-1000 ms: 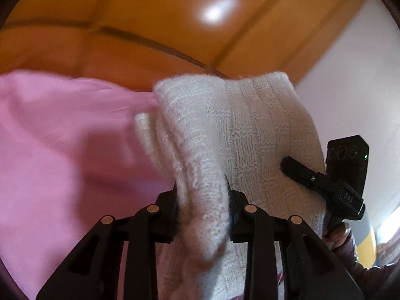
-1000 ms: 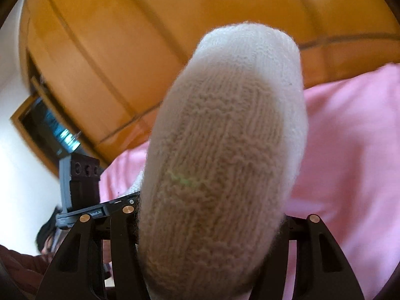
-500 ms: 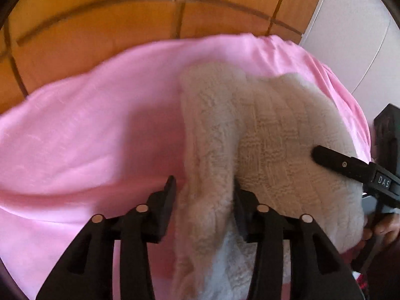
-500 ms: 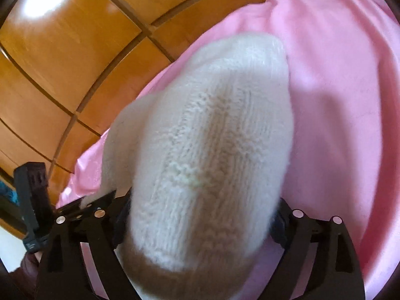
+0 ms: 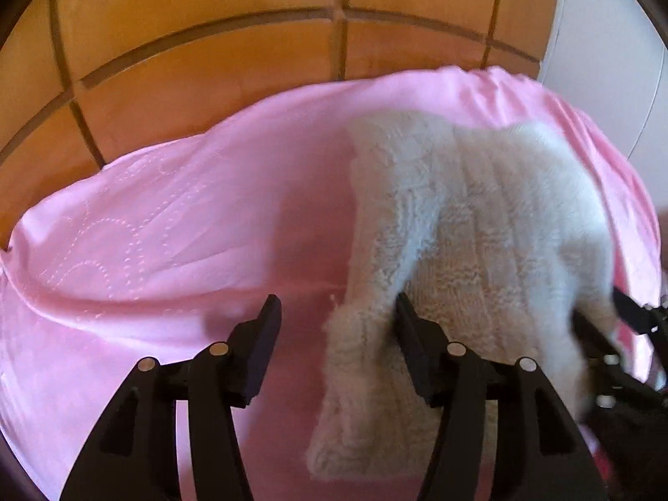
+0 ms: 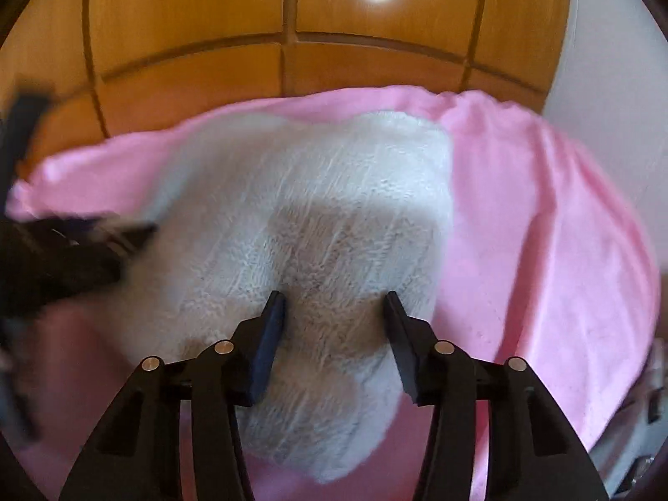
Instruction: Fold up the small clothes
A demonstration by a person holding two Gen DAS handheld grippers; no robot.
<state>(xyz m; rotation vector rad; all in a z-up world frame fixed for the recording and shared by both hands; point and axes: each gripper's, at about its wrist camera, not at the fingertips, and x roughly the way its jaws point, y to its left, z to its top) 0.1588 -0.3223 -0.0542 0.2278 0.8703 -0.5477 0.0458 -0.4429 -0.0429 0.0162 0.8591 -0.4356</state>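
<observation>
A cream knitted garment [image 5: 471,225] lies folded over on a pink sheet [image 5: 167,225]. My left gripper [image 5: 334,330] is open, its jaws spread wide; the garment's left edge lies against the right finger [image 5: 411,334]. My right gripper [image 6: 330,317] is open too, with the knit [image 6: 300,217] bunched loosely between its fingers. The right gripper shows at the right edge of the left wrist view [image 5: 618,334]. The left gripper shows blurred at the left edge of the right wrist view [image 6: 71,250].
The pink sheet [image 6: 542,229] covers a bed. A brown wooden panelled wall [image 5: 250,41] stands behind it, and a white wall [image 5: 605,41] is at the far right.
Both grippers have lowered the garment onto the pink sheet and opened their jaws. Both cameras have tilted down toward the bed.
</observation>
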